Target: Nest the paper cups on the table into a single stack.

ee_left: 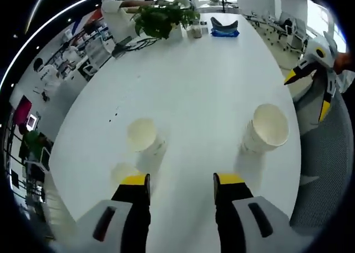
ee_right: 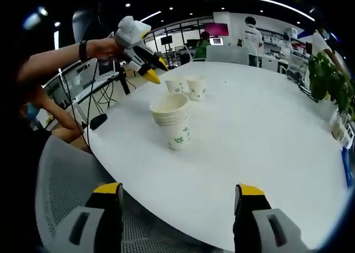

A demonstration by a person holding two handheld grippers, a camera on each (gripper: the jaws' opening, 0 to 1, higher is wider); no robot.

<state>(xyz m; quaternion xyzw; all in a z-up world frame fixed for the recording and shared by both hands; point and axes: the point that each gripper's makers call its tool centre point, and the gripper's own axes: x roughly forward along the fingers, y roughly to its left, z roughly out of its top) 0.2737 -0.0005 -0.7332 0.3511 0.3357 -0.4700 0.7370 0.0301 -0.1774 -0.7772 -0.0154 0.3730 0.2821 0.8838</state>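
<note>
A stack of nested white paper cups (ee_left: 265, 132) stands upright on the round white table (ee_left: 194, 81), right of my left gripper's line. Two single cups stand close together to the left, one (ee_left: 146, 137) ahead of the left jaw and one (ee_left: 123, 172) right beside it. My left gripper (ee_left: 182, 181) is open and holds nothing. In the right gripper view the stack (ee_right: 174, 121) is straight ahead, with the two single cups (ee_right: 187, 87) behind it. My right gripper (ee_right: 178, 190) is open and empty at the table edge. The left gripper (ee_right: 158, 74) hovers over the single cups.
A potted plant (ee_left: 163, 17) and a blue object (ee_left: 224, 28) sit at the table's far end. A grey mesh chair (ee_right: 61, 175) stands at the table edge by the right gripper (ee_left: 307, 95). People and desks are in the background.
</note>
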